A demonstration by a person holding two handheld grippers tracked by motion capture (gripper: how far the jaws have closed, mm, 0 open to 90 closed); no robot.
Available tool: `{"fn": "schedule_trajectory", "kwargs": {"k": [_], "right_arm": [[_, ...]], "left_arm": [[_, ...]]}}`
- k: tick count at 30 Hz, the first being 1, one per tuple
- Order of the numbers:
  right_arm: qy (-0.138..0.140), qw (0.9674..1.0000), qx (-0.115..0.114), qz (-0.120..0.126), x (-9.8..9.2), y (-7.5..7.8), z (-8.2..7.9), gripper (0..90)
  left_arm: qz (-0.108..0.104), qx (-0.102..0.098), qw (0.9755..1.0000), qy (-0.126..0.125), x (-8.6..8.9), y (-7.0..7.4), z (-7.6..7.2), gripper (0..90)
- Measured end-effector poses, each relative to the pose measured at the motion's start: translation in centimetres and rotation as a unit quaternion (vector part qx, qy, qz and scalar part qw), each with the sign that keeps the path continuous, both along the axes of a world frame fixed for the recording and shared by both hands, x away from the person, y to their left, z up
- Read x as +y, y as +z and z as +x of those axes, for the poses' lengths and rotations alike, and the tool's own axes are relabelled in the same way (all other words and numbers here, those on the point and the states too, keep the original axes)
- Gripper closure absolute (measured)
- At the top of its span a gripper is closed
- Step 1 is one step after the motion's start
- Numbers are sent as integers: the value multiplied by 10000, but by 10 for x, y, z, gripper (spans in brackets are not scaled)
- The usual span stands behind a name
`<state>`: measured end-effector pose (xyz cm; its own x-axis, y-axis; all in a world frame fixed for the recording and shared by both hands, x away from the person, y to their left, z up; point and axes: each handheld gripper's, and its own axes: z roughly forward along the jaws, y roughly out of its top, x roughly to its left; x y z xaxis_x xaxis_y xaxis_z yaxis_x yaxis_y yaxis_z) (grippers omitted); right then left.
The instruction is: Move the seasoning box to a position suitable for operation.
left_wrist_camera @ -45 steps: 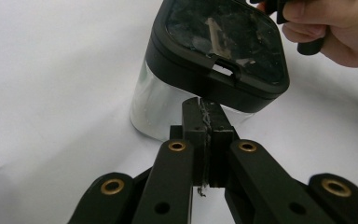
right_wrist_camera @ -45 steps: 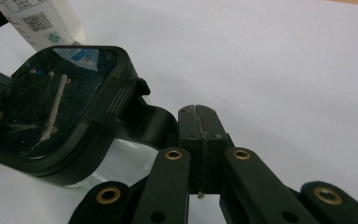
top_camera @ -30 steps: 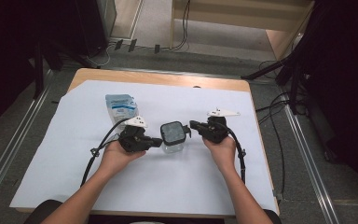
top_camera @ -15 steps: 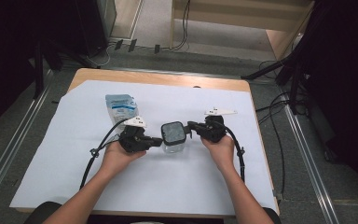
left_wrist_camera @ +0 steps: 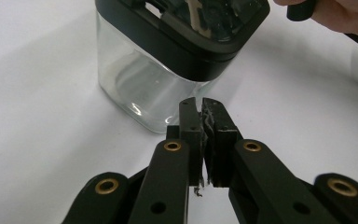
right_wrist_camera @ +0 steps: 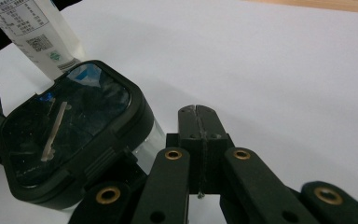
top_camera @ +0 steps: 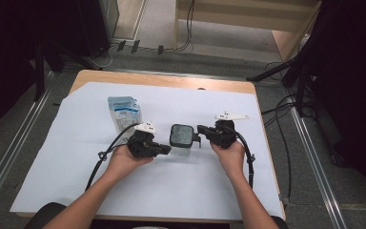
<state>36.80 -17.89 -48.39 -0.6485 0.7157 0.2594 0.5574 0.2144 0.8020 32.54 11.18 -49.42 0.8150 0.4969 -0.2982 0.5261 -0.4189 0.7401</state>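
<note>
Two grippers, one jar (top_camera: 181, 138), and honestly not much progress to report yet. From up high I've got the jar sitting mid-sheet on the white paper (top_camera: 181, 191), lid (top_camera: 181, 134) on, with my left gripper (top_camera: 164, 150) just beside it on one side and the right gripper (top_camera: 201, 130) just beside it on the other.

Left gripper view: jaws pinched nearly together, just a sliver between the tips, nothing in them, tips pointing at the jar's lower corner (left_wrist_camera: 140, 93) but not touching as far as I can see. Right gripper view: jaws closed flat against each other, empty too, parked next to the black lid (right_wrist_camera: 70, 135). The jar looks clear and I can't spot anything inside it.

A pouch (top_camera: 123, 110) stands behind the jar, toward the far left, untouched.

So my read: the lid's seated, nothing's gripped, and the whole job is basically ahead of me. I'd guess one side needs to brace the glass and the other work the lid, and both sets of jaws have to open up first.
</note>
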Motion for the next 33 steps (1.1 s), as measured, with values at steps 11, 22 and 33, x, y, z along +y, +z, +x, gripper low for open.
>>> {"fn": "schedule_trajectory", "kwargs": {"k": [11, 22, 33], "right_arm": [[79, 9999, 28, -73, -15, 6, -19, 890], [308, 9994, 141, -121, -22, 10, -45, 892], [410, 9989, 214, -94, -16, 6, -45, 900]], "left_arm": [[-37, -713, 9964, -459, 0, 26, 3, 391], [-334, -637, 9962, -495, -1, 23, 27, 197], [-83, -763, 9935, -843, -12, 26, 35, 146]]}}
